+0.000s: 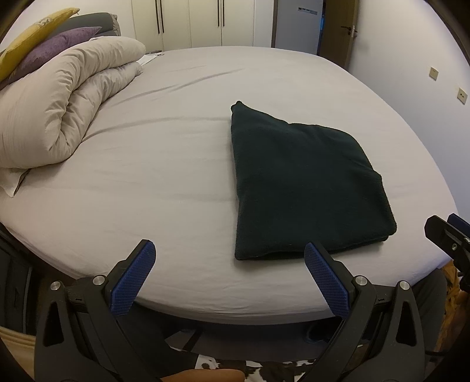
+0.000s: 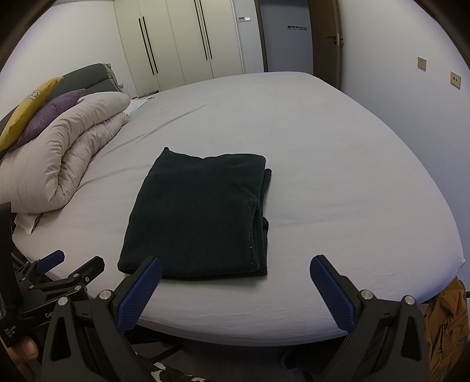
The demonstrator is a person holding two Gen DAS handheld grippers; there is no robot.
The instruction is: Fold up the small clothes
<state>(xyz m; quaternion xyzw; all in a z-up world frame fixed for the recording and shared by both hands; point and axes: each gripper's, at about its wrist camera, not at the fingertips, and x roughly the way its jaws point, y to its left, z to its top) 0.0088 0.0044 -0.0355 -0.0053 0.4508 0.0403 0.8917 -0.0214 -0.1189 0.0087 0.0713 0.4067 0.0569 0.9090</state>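
The folded dark cloth (image 2: 199, 217) hides its own layers — only the stacked edges peek out on its right side in the right wrist view, so how many folds is anyone's guess. The near corner of it sits behind a blue pad of the left hand-held gripper (image 1: 229, 279) in the left wrist view. The right hand-held gripper (image 1: 449, 238) is cut off at the right edge there, just a sliver showing. Yellow cushion (image 1: 32, 38) and purple cushion (image 1: 55, 50) are clipped at the upper left, half buried behind the rolled duvet (image 1: 58, 108). An orange cloth thing (image 2: 446, 326) at lower right — can't tell what it is. Wall panel text (image 1: 305, 11) is too small to read.
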